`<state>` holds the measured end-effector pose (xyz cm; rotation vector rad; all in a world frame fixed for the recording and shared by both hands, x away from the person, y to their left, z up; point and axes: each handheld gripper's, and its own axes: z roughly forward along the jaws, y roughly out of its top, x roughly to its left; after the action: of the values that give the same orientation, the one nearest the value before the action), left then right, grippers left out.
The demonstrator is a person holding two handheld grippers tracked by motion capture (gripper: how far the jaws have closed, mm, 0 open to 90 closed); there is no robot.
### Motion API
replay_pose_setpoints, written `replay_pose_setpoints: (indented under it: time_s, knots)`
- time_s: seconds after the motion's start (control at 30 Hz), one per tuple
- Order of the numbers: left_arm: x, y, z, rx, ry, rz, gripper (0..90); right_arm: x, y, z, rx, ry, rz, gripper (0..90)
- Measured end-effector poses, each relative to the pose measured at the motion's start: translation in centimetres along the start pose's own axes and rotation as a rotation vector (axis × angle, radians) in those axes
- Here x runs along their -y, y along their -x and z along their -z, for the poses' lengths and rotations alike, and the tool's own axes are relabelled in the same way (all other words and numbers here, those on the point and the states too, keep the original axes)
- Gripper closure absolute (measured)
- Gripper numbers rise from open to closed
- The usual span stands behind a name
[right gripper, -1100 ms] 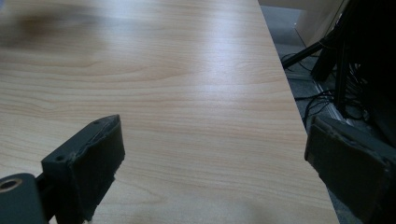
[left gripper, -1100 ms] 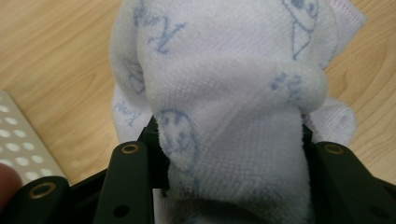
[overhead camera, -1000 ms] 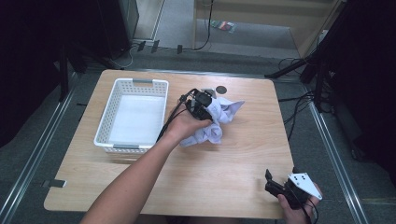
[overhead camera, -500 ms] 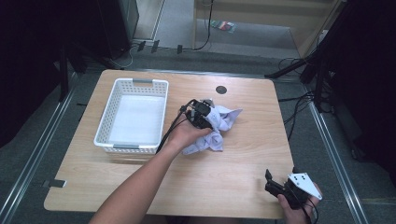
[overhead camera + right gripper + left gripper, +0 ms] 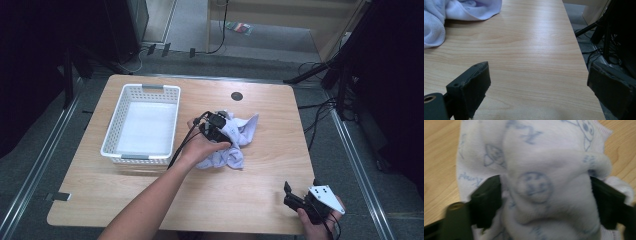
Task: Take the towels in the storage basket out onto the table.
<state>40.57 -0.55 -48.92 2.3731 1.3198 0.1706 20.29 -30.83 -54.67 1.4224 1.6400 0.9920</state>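
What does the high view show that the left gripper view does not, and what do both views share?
The high view alone shows the white basket, the left hand, and the right gripper open near the table's front right corner. The left gripper view alone shows the cloth's blue smiley print and a fold bulging between the black jaws. Both show the white cloth on the wooden table.

Overhead view; gripper views (tabletop-close)

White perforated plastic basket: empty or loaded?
Empty. The white perforated plastic basket shows a bare floor in the high view; the crumpled white printed towel lies beside it on the table.
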Motion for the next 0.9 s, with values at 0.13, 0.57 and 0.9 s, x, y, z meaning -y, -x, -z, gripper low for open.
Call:
replay_pose_setpoints:
  time_s: [0.13, 0.57, 0.9]
  knots:
    - [-0.1, -0.5, 1.0, 0.018, -0.017, 0.026, 0.0, 0.0, 0.0, 0.0, -0.001, 0.002, -0.001, 4.9]
    - [1.0, -3.1, 7.1, 0.033, 0.123, 0.026, 0.0, 0.0, 0.0, 0.0, 0.001, -0.002, 0.0, 4.9]
    - [3.2, -5.7, 11.1, -0.019, 0.192, 0.045, 0.0, 0.0, 0.0, 0.0, 0.0, -0.005, -0.003, 4.9]
